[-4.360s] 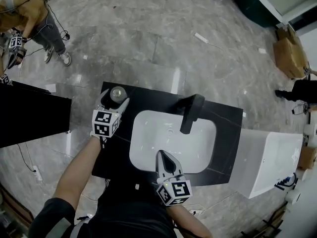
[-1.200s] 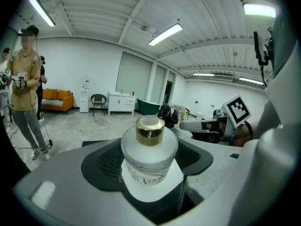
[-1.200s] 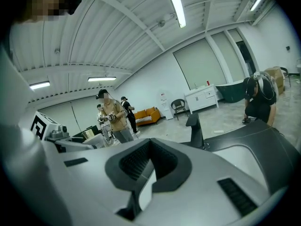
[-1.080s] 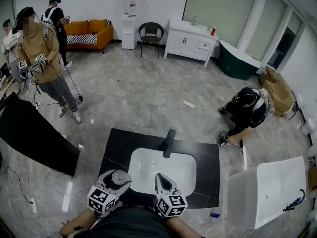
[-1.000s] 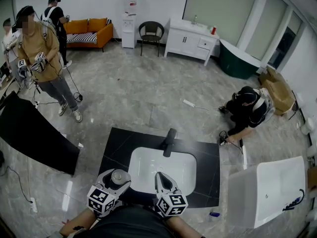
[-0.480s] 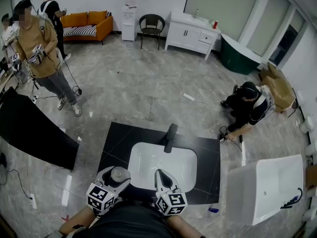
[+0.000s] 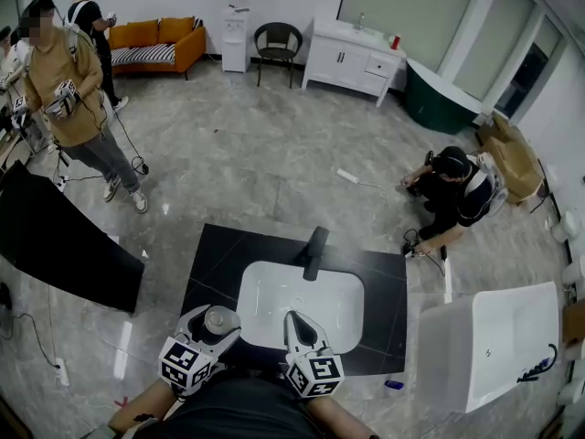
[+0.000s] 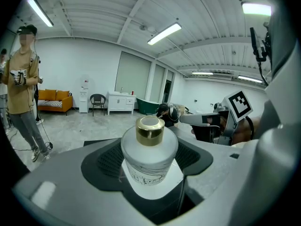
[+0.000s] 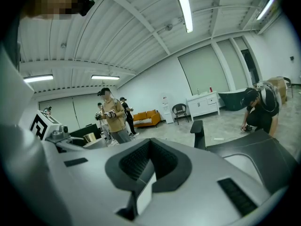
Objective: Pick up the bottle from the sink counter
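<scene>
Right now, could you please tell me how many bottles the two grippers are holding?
1. The gold-capped bottle is clamped between the jaws of the left gripper. The right gripper is shut with nothing in it. No other bottle shows near them.

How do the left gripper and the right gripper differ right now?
The left gripper is shut on a white bottle with a gold cap; the right gripper is shut on nothing. In the head view the left gripper sits over the black counter's near left corner, the right gripper over the white basin's near edge. Both carry a marker cube.
</scene>
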Demonstrator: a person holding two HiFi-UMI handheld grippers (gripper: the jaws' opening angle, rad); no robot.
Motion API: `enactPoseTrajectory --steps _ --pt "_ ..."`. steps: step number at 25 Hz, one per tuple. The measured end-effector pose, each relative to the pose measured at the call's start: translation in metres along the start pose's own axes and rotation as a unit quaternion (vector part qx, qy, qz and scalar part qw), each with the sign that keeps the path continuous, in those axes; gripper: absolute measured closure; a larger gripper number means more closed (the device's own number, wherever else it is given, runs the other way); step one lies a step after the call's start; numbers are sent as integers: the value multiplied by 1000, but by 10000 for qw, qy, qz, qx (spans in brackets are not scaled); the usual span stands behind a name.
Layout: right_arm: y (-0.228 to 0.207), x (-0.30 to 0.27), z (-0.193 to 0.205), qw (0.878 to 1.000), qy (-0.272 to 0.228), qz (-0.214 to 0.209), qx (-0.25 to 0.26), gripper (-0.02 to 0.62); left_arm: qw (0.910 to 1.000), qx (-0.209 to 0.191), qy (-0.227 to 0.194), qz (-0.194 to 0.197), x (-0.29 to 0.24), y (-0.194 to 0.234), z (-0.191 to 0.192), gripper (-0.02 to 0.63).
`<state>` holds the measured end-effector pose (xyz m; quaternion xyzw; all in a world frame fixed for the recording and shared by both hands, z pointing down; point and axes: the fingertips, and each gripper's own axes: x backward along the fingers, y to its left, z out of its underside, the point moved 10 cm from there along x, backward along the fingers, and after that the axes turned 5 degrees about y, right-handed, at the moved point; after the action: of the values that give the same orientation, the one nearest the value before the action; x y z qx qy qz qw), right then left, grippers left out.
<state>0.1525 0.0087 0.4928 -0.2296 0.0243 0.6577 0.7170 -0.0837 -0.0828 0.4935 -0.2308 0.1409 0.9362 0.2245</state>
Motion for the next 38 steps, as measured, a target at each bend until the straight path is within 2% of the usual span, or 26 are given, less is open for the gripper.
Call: enactPoseTrajectory --steps 38 --pt "12 2 5 9999 5 -22 117 600 9998 -93 -40 150 4 6 1 273"
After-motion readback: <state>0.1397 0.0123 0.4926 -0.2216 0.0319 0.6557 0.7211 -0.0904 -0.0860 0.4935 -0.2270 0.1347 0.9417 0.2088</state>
